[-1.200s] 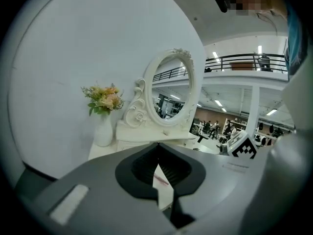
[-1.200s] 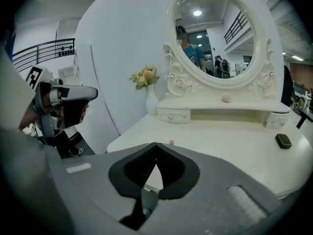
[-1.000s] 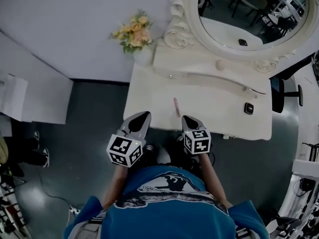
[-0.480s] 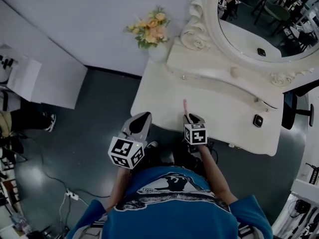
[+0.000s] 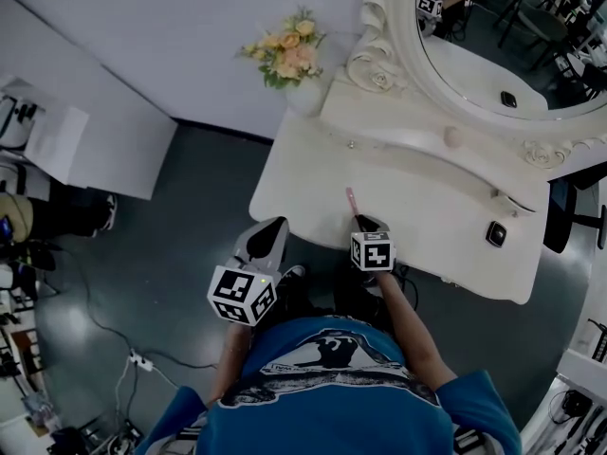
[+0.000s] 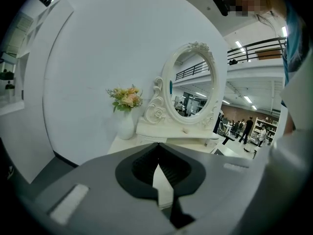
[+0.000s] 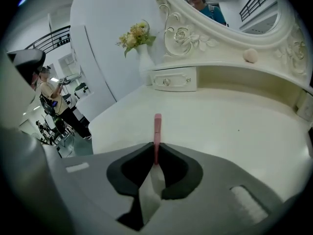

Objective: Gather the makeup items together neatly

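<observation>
Head view: shows the right gripper (image 5: 360, 220) at the near edge of the white dressing table (image 5: 294, 173), nipping the near end of a pink makeup stick (image 5: 351, 200) running on toward twelve o'clock across the tabletop. Places the left gripper (image 5: 275, 226) at nine o'clock of it, by the table's near left corner, and a small dark square item (image 5: 496, 234) well apart at three o'clock.

Left gripper view: finds the jaws tip to tip with nothing between, aimed at the oval mirror (image 6: 190, 89), with a vase of flowers (image 6: 126, 99) at ten o'clock.

Right gripper view: catches the jaws, just drawn closer, pinched narrow on the stick (image 7: 157, 129), lying flat and pointing to twelve o'clock toward a small drawer (image 7: 175, 80).
</observation>
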Action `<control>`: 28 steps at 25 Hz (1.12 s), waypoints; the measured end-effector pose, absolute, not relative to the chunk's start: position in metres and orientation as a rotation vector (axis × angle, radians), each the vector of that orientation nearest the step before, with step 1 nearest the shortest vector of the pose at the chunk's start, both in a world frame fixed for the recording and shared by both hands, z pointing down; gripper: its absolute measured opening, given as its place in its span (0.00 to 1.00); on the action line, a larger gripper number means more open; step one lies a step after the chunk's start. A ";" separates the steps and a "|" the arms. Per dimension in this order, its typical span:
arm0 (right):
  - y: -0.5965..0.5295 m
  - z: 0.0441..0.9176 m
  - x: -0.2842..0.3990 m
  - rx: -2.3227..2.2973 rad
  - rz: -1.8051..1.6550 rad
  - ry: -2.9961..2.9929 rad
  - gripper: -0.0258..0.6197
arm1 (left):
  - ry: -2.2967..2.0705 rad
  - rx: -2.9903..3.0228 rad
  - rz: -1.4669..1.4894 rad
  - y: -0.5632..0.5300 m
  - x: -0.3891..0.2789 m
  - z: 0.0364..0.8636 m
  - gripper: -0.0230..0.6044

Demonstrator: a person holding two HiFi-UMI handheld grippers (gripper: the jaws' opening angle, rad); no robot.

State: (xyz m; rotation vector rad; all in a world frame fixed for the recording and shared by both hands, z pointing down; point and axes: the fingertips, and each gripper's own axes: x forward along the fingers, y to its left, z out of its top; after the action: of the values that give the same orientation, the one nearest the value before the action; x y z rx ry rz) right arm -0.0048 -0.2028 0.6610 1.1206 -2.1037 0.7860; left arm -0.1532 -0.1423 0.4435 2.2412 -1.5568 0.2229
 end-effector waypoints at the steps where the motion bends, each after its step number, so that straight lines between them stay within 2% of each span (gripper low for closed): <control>1: -0.203 0.661 -0.005 1.118 0.795 -2.105 0.10 | -1.549 2.247 0.224 -0.143 -0.148 0.443 0.05; 8: -0.196 0.661 0.014 1.111 0.926 -2.101 0.10 | -1.493 2.288 0.232 -0.148 -0.114 0.443 0.05; 21: -0.207 0.649 0.167 1.527 1.088 -1.951 0.10 | -1.370 2.378 0.261 -0.167 -0.036 0.448 0.05; 28: -0.217 0.655 0.213 1.664 1.186 -1.879 0.10 | -1.335 2.428 0.270 -0.183 -0.004 0.441 0.05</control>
State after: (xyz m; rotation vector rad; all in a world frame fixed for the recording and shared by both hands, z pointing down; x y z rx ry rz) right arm 0.2130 -0.2166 0.6554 1.6639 -1.8791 1.1858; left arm -0.0044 -0.1830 0.4415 2.4284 -1.3347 0.2701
